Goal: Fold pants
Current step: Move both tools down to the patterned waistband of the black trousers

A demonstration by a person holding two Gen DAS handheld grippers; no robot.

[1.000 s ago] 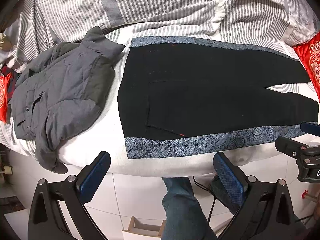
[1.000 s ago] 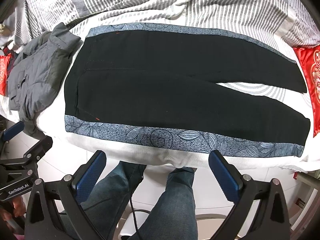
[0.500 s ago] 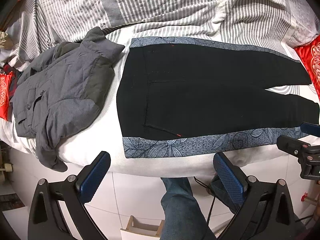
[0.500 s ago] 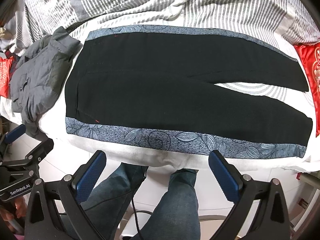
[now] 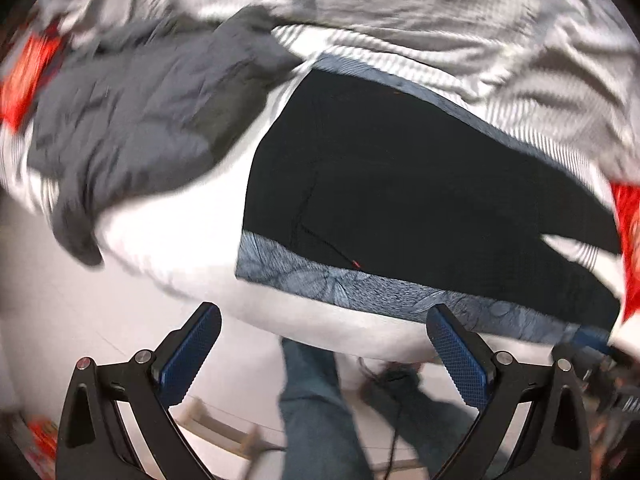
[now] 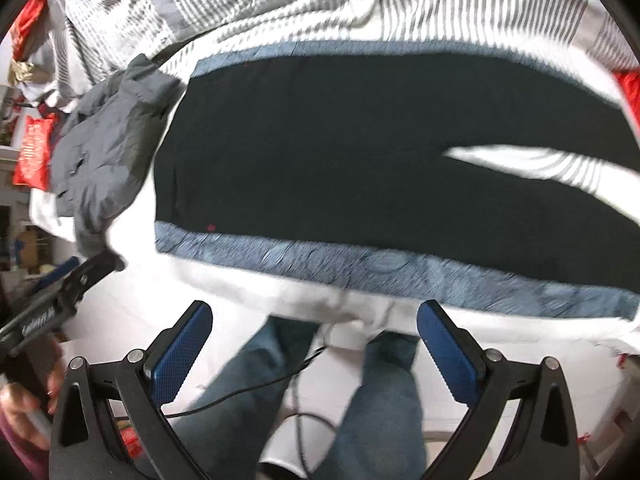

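Black pants (image 5: 400, 184) (image 6: 340, 152) with grey-blue patterned side bands lie flat across the bed, waist to the left, legs spread apart to the right. In the left wrist view my left gripper (image 5: 326, 346) is open, its blue pads below the near patterned band by the waist, off the bed edge and touching nothing. My right gripper (image 6: 314, 338) is open too, below the near band around mid-leg, holding nothing. The left gripper (image 6: 60, 296) also shows at the left of the right wrist view. Both views are motion-blurred.
A grey jacket (image 5: 136, 120) (image 6: 108, 148) lies bunched left of the waist. A striped duvet (image 6: 320, 0) covers the back of the bed. Red cushions (image 5: 628, 232) sit at the right and far left. The person's jeans-clad legs (image 6: 380, 400) and a cable stand on the floor below.
Both grippers have moved in toward the bed edge, so the pants look larger and closer. The left view has tilted, and both views are now blurred. Both grippers stay open.
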